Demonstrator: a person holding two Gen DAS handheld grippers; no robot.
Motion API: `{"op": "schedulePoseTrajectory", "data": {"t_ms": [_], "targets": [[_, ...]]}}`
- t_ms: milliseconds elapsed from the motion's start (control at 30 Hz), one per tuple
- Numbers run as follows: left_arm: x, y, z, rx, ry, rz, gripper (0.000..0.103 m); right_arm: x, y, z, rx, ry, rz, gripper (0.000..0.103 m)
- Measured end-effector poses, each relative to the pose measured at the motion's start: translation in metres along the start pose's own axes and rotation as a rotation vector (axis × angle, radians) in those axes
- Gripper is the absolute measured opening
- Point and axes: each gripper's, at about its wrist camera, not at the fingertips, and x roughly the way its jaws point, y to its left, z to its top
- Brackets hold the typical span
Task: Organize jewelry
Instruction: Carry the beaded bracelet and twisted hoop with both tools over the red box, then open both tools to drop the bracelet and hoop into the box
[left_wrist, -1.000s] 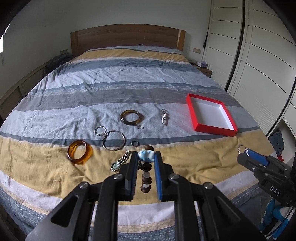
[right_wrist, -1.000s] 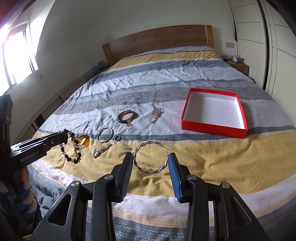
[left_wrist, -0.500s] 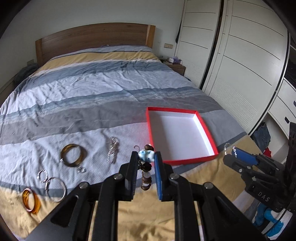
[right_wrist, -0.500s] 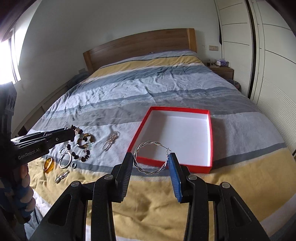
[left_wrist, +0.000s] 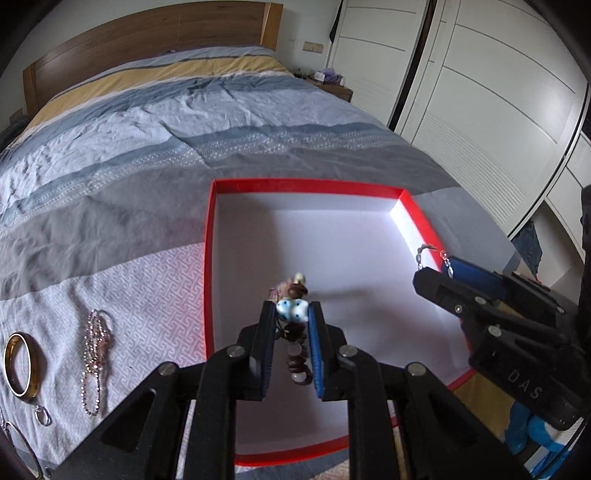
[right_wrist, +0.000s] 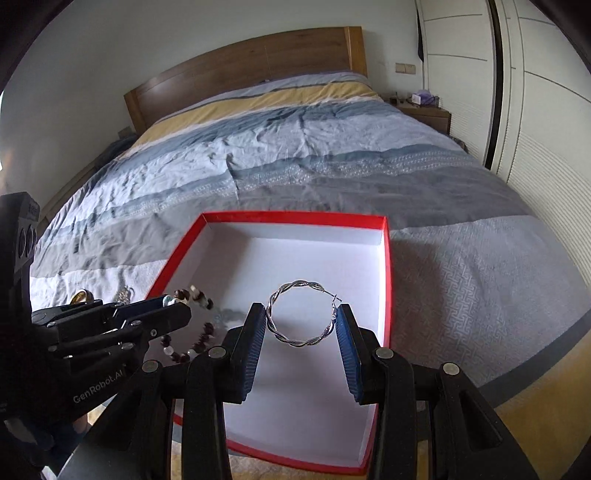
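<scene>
Both claws have swung off the jewelry spread and now hang over the red box (right_wrist: 386, 280) toward the bed's (right_wrist: 295, 147) right edge. My left claw (left_wrist: 291, 314) pinches the beaded bracelet (left_wrist: 293, 310); my right claw (right_wrist: 301, 321) clamps the twisted silver hoop (right_wrist: 301, 314). Both pieces look ready to release; chain (left_wrist: 94, 343) and bangle (left_wrist: 20, 365) remain outside.
</scene>
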Motion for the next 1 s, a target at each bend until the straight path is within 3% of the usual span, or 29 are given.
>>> {"op": "schedulePoseTrajectory", "data": {"t_ms": [133, 433, 1000], "targets": [[0.020, 0.005, -0.013, 0.022, 0.025, 0.025, 0.016, 0.028, -0.001, -0.012, -0.031, 0.052, -0.002, 0.039], [0.023, 0.002, -0.022, 0.039, 0.054, 0.064, 0.017, 0.035, 0.010, -0.012, -0.157, 0.075, -0.028, 0.047], [0.003, 0.002, -0.054, -0.072, 0.123, -0.002, 0.017, 0.032, 0.002, -0.012, -0.172, 0.109, 0.026, 0.047]]}}
